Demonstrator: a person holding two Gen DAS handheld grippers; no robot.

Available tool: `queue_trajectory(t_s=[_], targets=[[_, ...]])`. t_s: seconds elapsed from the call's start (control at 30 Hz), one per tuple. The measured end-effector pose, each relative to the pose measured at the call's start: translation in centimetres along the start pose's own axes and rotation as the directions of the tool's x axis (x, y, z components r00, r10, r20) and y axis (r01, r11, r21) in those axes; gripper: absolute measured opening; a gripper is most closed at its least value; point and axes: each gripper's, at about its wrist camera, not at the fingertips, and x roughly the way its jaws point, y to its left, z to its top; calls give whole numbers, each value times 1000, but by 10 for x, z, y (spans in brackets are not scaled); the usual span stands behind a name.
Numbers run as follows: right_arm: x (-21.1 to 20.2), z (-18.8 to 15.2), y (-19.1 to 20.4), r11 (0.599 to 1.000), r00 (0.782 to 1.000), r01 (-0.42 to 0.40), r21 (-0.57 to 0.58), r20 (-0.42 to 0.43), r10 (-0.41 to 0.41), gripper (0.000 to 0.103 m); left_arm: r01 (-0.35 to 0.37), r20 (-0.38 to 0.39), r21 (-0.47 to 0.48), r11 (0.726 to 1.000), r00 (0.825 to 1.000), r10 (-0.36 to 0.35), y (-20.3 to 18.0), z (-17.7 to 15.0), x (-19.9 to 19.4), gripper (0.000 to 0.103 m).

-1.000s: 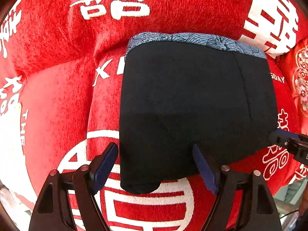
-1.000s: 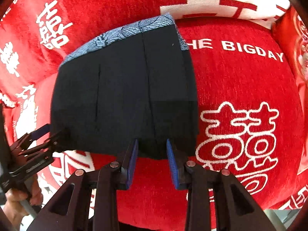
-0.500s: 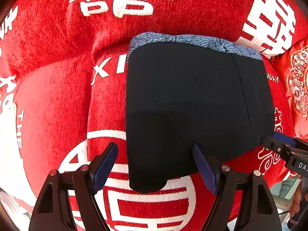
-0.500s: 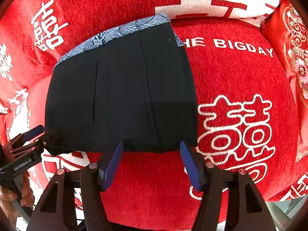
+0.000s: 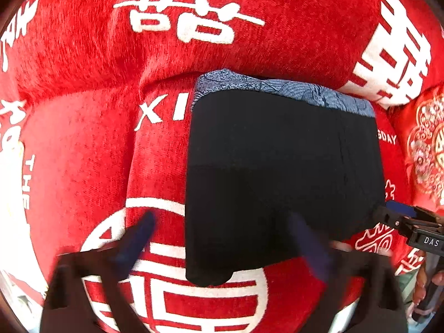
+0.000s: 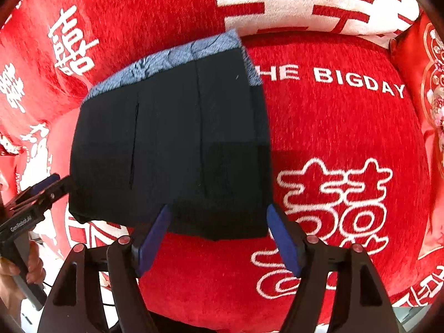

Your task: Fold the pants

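The black pants [image 5: 280,172] lie folded in a compact rectangle on a red cushion, with a blue-grey patterned waistband [image 5: 285,90] at the far edge. They also show in the right wrist view [image 6: 172,149]. My left gripper [image 5: 222,238] is open and empty, its blurred jaws straddling the near left corner of the pants. My right gripper [image 6: 219,233] is open and empty, its jaws just short of the near right edge. Each gripper shows in the other's view, the right one [image 5: 399,216] and the left one [image 6: 47,186].
The red sofa cover [image 6: 347,127] has white characters and the words "THE BIGDAY". A red embroidered cushion [image 5: 427,149] sits at the right. The sofa's back rises behind the pants [image 5: 194,22].
My right gripper opened wide and let go of the pants' near edge. Both grippers drew back a little, and the left one is blurred with motion.
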Motion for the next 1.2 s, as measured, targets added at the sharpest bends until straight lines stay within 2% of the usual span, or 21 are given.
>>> queue_trajectory(t_s=[0.17,0.3,0.57,0.67,0.77,0.93,1.03,1.07,1.2], targets=[[-9,5,-18,999,999,-43,13,24,43,81,-35,5,22,999,999,35,0,9,5,103],[-14,8,-36,998,998,-50,33,38,49,81,-48,-17,-3,999,999,48,8,20,12,103],[-2,18,-73,980,990,-141,138,30,138,81,-19,-70,-35,999,997,17,20,30,33,103],[2,23,-76,973,982,-189,131,27,188,81,3,-60,-55,998,998,-6,27,36,36,103],[10,30,-76,968,975,-220,119,5,221,81,52,-73,-94,994,996,-59,33,45,43,103],[22,40,-72,963,969,-244,116,-9,246,81,38,-57,-99,994,997,-44,33,54,49,103],[27,47,-70,948,953,-299,106,-13,302,81,82,-49,-117,990,995,-88,37,62,54,103],[29,49,-70,942,947,-319,100,-17,322,81,116,-53,-123,986,991,-123,40,64,56,103],[46,56,-71,905,906,-413,98,-57,420,81,234,-112,-99,967,963,-244,45,67,68,103]])
